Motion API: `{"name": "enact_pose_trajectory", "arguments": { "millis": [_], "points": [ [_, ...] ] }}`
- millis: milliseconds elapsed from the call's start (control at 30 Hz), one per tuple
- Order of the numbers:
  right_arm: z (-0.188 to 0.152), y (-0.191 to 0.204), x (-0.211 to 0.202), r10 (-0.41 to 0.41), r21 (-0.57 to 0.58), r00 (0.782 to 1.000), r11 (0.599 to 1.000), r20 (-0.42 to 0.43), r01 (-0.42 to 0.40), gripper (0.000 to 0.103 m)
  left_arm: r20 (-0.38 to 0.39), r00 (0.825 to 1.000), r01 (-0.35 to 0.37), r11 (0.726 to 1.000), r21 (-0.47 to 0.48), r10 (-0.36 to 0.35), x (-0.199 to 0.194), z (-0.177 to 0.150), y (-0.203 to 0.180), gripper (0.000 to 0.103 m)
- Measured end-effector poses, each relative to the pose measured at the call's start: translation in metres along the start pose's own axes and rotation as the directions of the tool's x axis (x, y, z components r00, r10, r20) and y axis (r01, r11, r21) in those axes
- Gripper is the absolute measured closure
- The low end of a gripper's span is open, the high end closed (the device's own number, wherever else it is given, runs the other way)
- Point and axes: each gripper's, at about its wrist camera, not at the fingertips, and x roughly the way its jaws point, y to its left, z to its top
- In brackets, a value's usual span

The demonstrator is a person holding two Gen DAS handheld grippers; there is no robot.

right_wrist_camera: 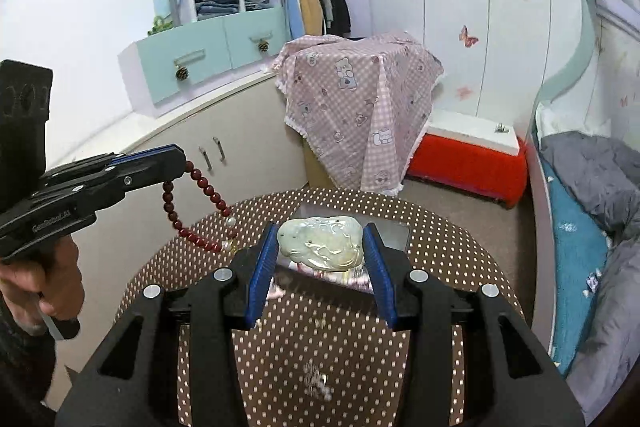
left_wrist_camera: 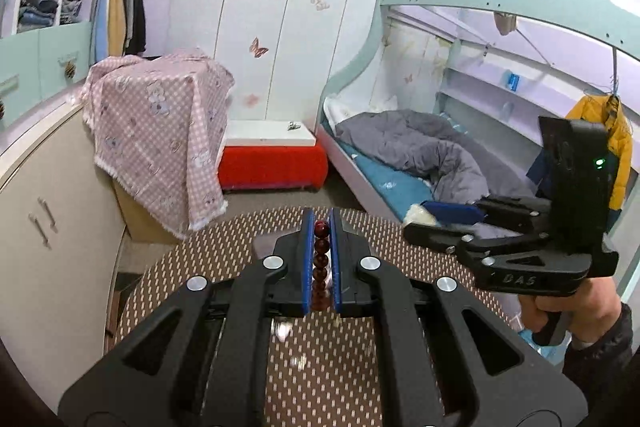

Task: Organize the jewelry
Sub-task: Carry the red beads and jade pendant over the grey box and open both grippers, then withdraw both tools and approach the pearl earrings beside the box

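Plainly, both pieces are lifted — the carrying step. From the left wrist, the left gripper (left_wrist_camera: 321,259) is clamped on a dark red round-bead bracelet (left_wrist_camera: 321,255), its beads lined along the fingers. From the right wrist, the right gripper (right_wrist_camera: 320,259) pinches a pale green carved jade pendant (right_wrist_camera: 320,243), long axis crosswise, above the brown dotted round table (right_wrist_camera: 460,255). Next — a storage spot, none clearly visible.
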Motion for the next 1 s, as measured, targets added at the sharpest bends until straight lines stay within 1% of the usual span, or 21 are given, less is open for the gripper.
{"name": "enact_pose_trajectory", "arguments": {
  "millis": [67,167,300,433,467,500,533,567,600,633,700,733,833,1000],
  "points": [
    [0.008,-0.009,0.009,0.004,0.029,1.000,1.000,-0.011,-0.003,0.063,0.000,1.000,-0.001,1.000,0.013,0.001,0.011,0.011,-0.001,0.095],
    [0.015,-0.021,0.021,0.010,0.066,1.000,0.998,-0.021,-0.009,0.063,-0.007,1.000,0.003,1.000,0.016,-0.003,0.024,0.019,0.000,0.095],
    [0.020,-0.031,0.039,0.017,0.099,0.999,0.995,-0.051,-0.012,0.063,-0.038,0.999,0.002,1.000,0.007,-0.001,0.045,0.023,0.003,0.095],
    [0.021,-0.038,0.056,0.013,0.125,0.996,0.992,-0.084,-0.003,0.063,-0.099,0.994,-0.034,0.999,0.021,0.036,0.068,0.019,0.006,0.094],
    [0.020,-0.041,0.058,0.007,0.140,0.996,0.990,-0.088,0.006,0.060,-0.106,0.993,-0.054,0.998,0.028,0.056,0.071,0.019,0.006,0.094],
    [0.017,-0.044,0.058,-0.002,0.165,0.996,0.986,-0.089,0.017,0.052,-0.110,0.990,-0.080,0.996,0.035,0.084,0.072,0.018,0.007,0.080],
    [0.017,-0.045,0.057,-0.009,0.178,0.996,0.984,-0.085,0.024,0.026,-0.109,0.988,-0.104,0.994,0.036,0.108,0.072,0.017,0.008,0.058],
    [0.015,-0.046,0.054,-0.022,0.190,0.997,0.981,-0.071,0.035,0.010,-0.090,0.988,-0.125,0.992,0.030,0.127,0.068,0.018,0.009,0.007],
    [0.013,-0.049,0.049,-0.038,0.207,0.998,0.977,-0.054,0.048,0.008,-0.044,0.987,-0.151,0.988,0.021,0.152,0.061,0.018,0.010,0.006],
    [0.011,-0.052,0.046,-0.041,0.222,0.998,0.974,-0.050,0.051,0.008,-0.028,0.986,-0.165,0.986,0.018,0.166,0.057,0.017,0.011,0.006],
    [0.007,-0.057,0.041,-0.052,0.253,0.997,0.965,-0.055,0.064,0.008,-0.037,0.984,-0.172,0.985,0.014,0.172,0.052,0.015,0.014,0.006],
    [0.007,-0.059,0.039,-0.061,0.262,0.997,0.962,-0.053,0.072,0.008,-0.028,0.981,-0.191,0.982,0.008,0.191,0.048,0.013,0.015,0.006],
    [0.002,-0.062,0.028,-0.082,0.280,0.996,0.956,-0.037,0.089,0.008,-0.016,0.978,-0.208,0.978,-0.011,0.208,0.039,0.012,0.019,0.006],
    [0.002,-0.054,0.006,-0.096,0.288,0.995,0.954,0.022,0.086,0.008,0.020,0.974,-0.225,0.972,-0.068,0.226,0.014,0.004,0.025,0.006]
  ]
}}
